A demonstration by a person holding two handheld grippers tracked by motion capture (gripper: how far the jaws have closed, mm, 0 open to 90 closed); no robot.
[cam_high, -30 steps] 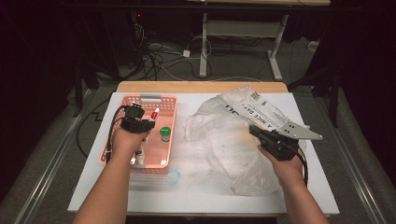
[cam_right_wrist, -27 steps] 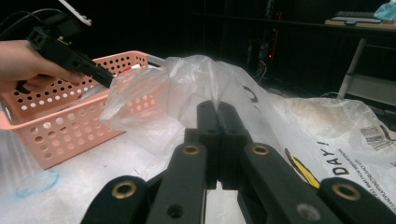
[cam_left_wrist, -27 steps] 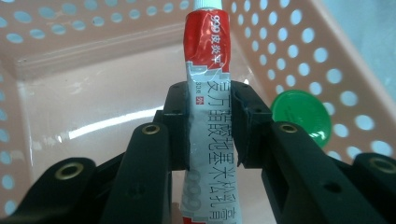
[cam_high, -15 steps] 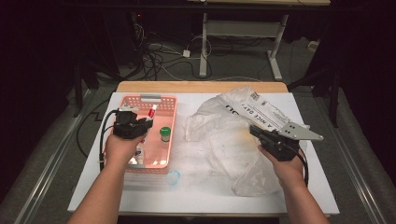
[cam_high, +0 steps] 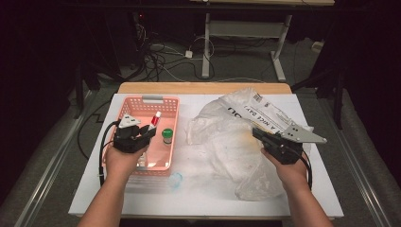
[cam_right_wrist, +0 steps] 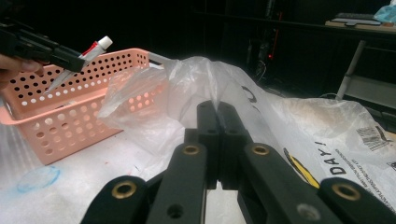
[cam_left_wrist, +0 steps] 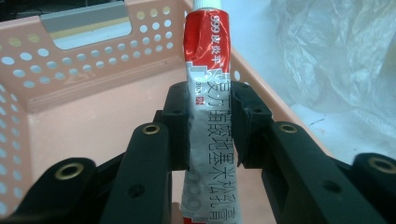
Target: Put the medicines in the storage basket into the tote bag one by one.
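Observation:
My left gripper [cam_high: 149, 132] is shut on a red and silver tube [cam_high: 153, 120] with a white cap and holds it above the pink basket [cam_high: 146, 100]. In the left gripper view the pads [cam_left_wrist: 178, 128] press the tube [cam_left_wrist: 210, 93] at its middle, cap end away from me. My right gripper [cam_high: 257, 133] is shut on a fold of the crumpled clear plastic bag [cam_high: 222, 142]. In the right gripper view the bag [cam_right_wrist: 280, 121] peaks up from the closed jaws of my right gripper [cam_right_wrist: 217, 112].
A small green-capped bottle [cam_high: 167, 135] stands in the basket. A round bluish lid [cam_high: 176, 179] lies on the white table [cam_high: 142, 198] in front of the basket. The bag carries a printed label [cam_high: 265, 111] at the back right.
My left gripper has drawn back toward the basket's near end and risen a little with the tube, which now tilts up over the basket. The right gripper has stayed put.

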